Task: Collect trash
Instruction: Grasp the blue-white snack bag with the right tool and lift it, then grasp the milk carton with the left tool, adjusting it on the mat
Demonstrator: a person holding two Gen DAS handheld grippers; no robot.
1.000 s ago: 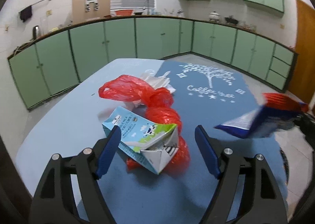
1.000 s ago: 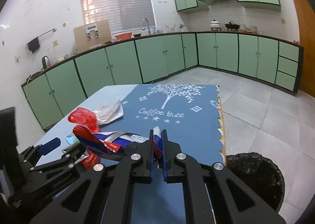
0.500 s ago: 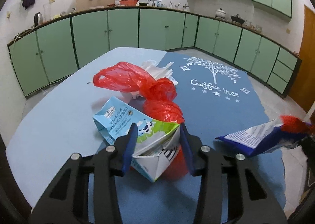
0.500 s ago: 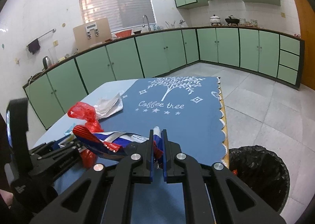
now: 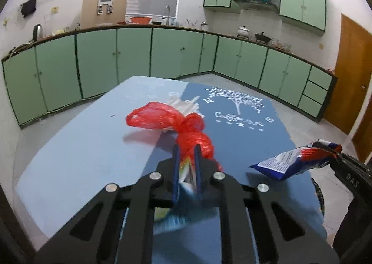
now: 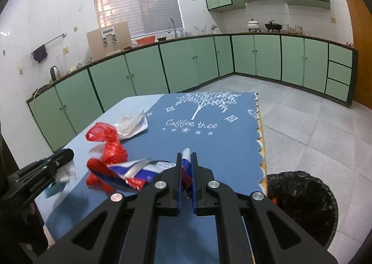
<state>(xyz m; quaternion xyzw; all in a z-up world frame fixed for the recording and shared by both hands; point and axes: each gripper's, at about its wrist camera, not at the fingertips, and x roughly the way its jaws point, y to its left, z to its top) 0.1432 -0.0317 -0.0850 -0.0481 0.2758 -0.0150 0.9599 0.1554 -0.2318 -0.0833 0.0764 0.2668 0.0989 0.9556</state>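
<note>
A kitchen lined with green cabinets (image 6: 190, 64) surrounds a tabletop (image 5: 76, 159) half covered by a dark blue cloth (image 6: 209, 138) printed with a white tree. A black-lined trash bin (image 6: 302, 199) stands on the tiled floor at about 4 o'clock in the right wrist view, just beside the cloth's scalloped edge. A crumpled red plastic bag (image 5: 162, 117) lies near the middle of the tabletop, with a wad of white paper (image 6: 131, 123) touching it on the far side, toward 12 o'clock. The left gripper (image 5: 186, 166) has its fingers pressed onto a milk carton (image 5: 176, 219), which is blurred and hangs below them, just in front of the red bag. The right gripper (image 6: 186, 175) has its fingers pinching one end of a red, white and blue snack wrapper (image 6: 132, 172), held above the cloth and trailing toward 9 o'clock.
</note>
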